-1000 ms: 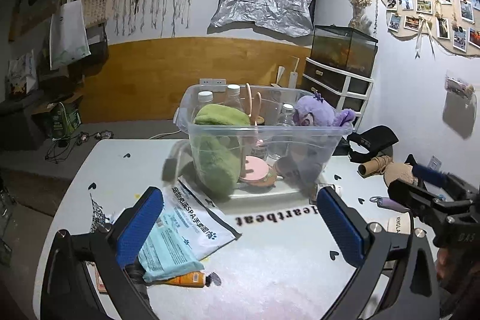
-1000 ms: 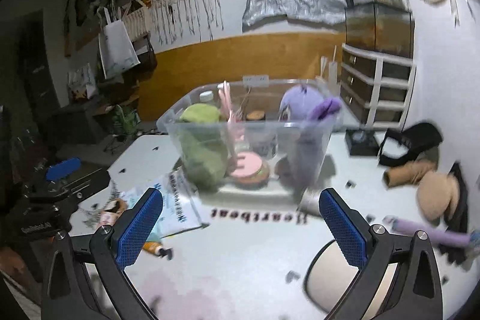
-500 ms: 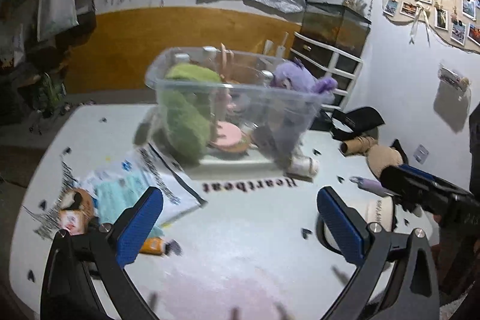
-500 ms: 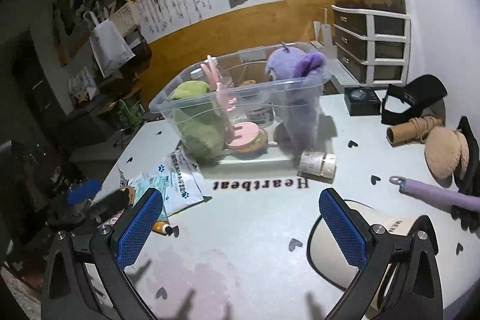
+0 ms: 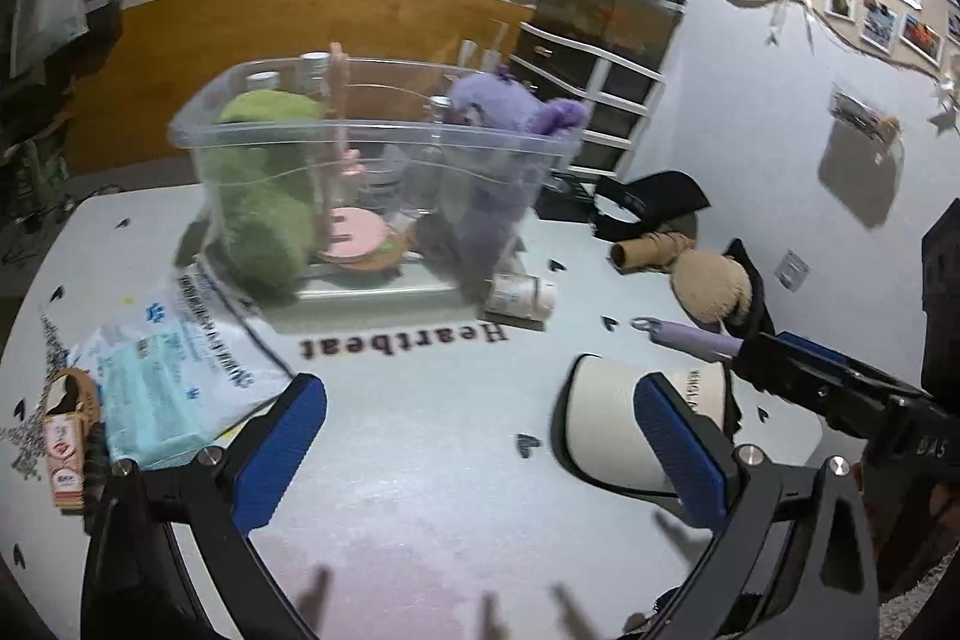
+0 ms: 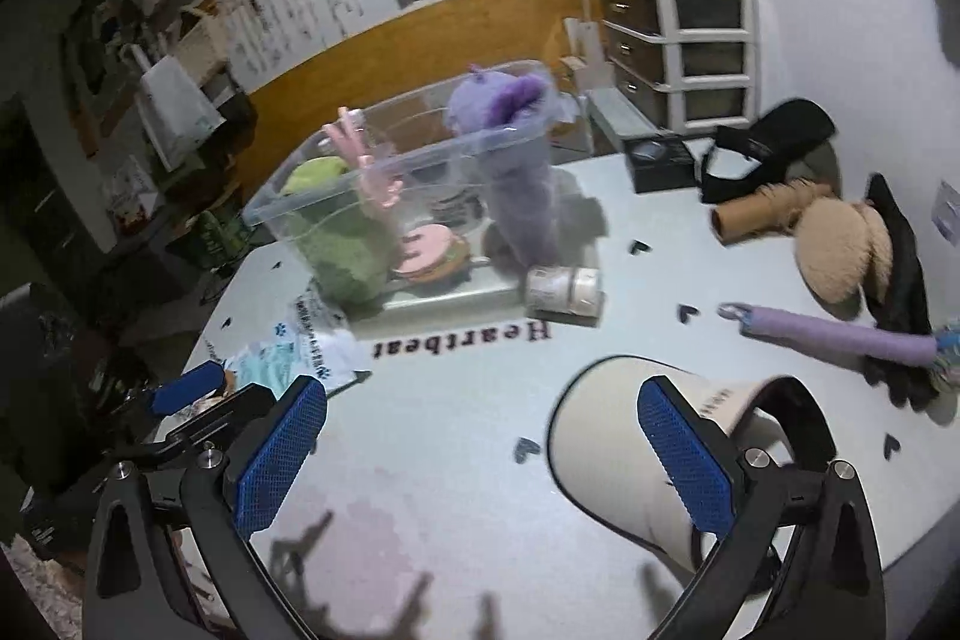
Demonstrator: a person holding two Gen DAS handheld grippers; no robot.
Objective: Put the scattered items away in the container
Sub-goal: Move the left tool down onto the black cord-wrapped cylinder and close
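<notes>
A clear plastic bin [image 5: 372, 142] [image 6: 420, 160] stands mid-table and holds a green plush, a purple plush, a pink comb, bottles and a pink disc. My left gripper [image 5: 480, 454] is open and empty above the table's front. My right gripper [image 6: 483, 454] is open and empty, its right finger over a cream sun visor [image 6: 606, 436] [image 5: 606, 430]. Loose around the bin lie a small white jar [image 5: 519, 295] [image 6: 564, 289], a white pouch with a teal packet [image 5: 162, 388] [image 6: 288, 361], a purple tool [image 6: 834, 331] [image 5: 690, 337] and a tan furry item [image 6: 840, 250] [image 5: 711, 286].
A black cap [image 6: 774, 142] [image 5: 654, 202] and a small black box [image 6: 657, 160] lie at the back right. An orange tube carton [image 5: 60, 451] lies at the left edge. White drawers [image 6: 684, 52] stand behind the table.
Both grippers have risen and tilted down and rightward, so the bin looks farther and the cream visor has come into view under the right fingers. Both stay open and empty.
</notes>
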